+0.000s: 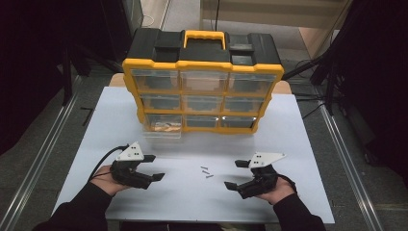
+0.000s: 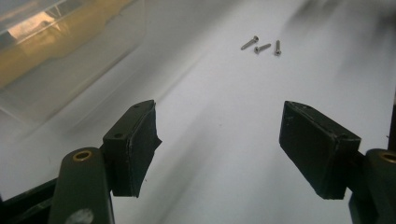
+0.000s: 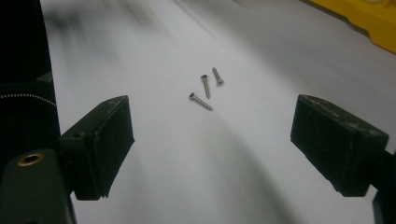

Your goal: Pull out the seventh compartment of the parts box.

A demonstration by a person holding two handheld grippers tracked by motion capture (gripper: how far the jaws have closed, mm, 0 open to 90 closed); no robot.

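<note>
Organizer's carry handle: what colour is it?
Yellow, matching the frame; the handle of the organizer shows best in the high view.

A yellow-and-black organizer case [image 1: 202, 82] is standing upright at the far end of the white tabletop [image 1: 288, 144], its yellow handle [image 1: 204, 36] sitting on top, and one clear drawer [image 1: 162, 126] is jutting out at bottom left.

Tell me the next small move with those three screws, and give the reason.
Probably ease the right hand-held gripper forward and down over the nearest of the three screws. Its jaws stand wide open and hold nothing, the screws lie loose on the white table just ahead of them, and the bottom-left drawer of the yellow organiser is pulled out.
</note>
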